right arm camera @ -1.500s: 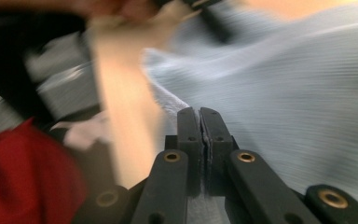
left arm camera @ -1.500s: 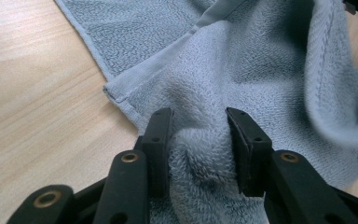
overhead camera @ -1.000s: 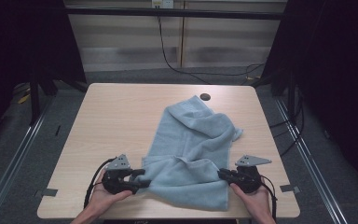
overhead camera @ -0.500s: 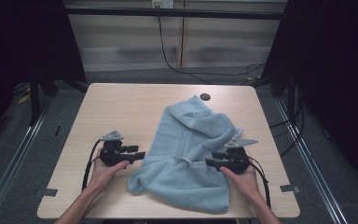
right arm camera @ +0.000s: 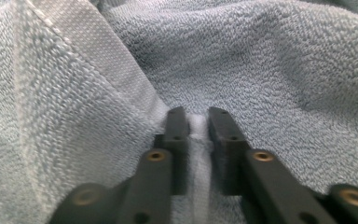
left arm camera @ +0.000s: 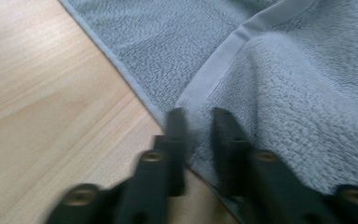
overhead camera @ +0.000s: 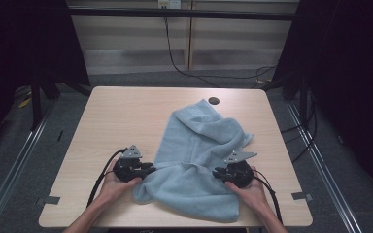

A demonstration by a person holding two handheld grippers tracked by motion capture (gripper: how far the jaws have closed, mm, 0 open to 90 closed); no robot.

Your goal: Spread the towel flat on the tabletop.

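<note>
Pale wood surface at centre frame of the high view, grey floor around it, dark curtains at both sides, black cables trailing along the back wall. Small dark round hole near the surface's upper edge.

Light blue towel spread crumpled from just below that hole down toward the lower centre of the frame, widest and most bunched near the bottom edge of the surface.

Left hand-held gripper at the lower left of the towel, held in the left hand, jaws pointing right into the cloth's edge. Seen from the left gripper view: jaws a narrow gap apart with the towel's hemmed border running between them, bare wood to the left; clamped on the towel edge, as far as the blur allows.

Right hand-held gripper at the lower right of the towel, held in the right hand, jaws pointing left. Seen from the right gripper view: jaws closed on a raised ridge of terry cloth pinched up between them, flat woven hem band crossing the upper left of the frame.
</note>
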